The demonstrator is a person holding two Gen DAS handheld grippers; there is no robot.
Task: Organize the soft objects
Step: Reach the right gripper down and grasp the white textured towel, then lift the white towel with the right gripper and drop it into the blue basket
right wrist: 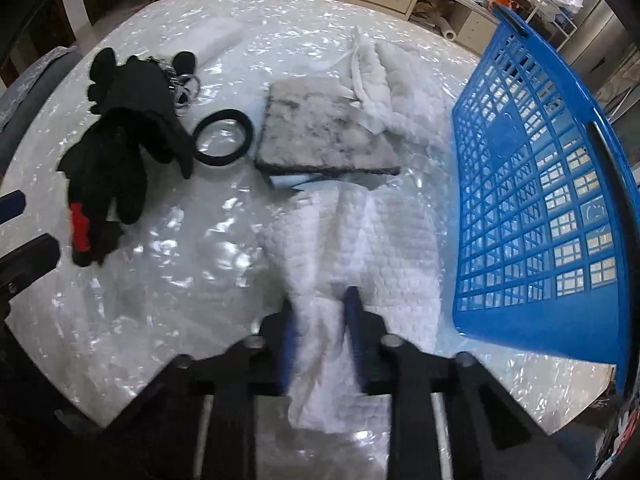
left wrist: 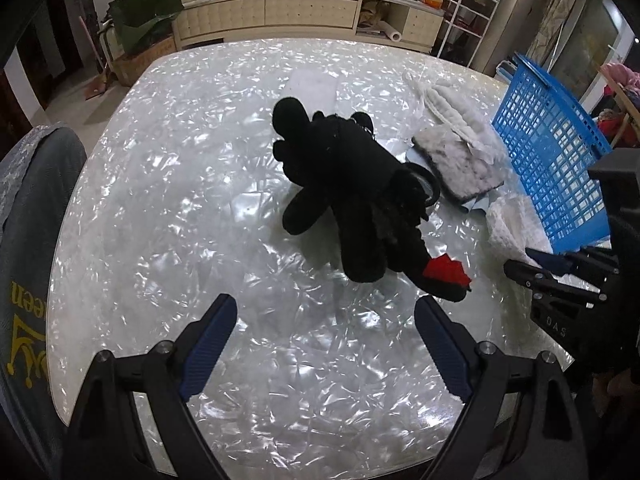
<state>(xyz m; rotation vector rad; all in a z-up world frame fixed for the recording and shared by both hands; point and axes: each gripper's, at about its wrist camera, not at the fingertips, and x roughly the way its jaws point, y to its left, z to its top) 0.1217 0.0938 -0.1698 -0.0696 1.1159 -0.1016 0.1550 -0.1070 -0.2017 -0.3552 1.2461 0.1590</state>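
Glossy pearly worktop (left wrist: 160,200); matt black plush toy (right wrist: 116,148); waffle-textured white cloth (right wrist: 360,232); smooth blue plastic lattice basket (right wrist: 540,200); fuzzy grey pad (right wrist: 324,136).

We lose the blue basket (right wrist: 532,184) at the frame's right edge, beyond the right gripper (right wrist: 320,304). White cloth (right wrist: 340,248) between its fingers is motion-blurred.

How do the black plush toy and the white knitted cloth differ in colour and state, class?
The black plush toy is dark with a red tail fin; the white knitted cloth is plain white. The toy lies free on the table; the cloth is pinched by the right tongs. Both are soft and outside the blue basket.
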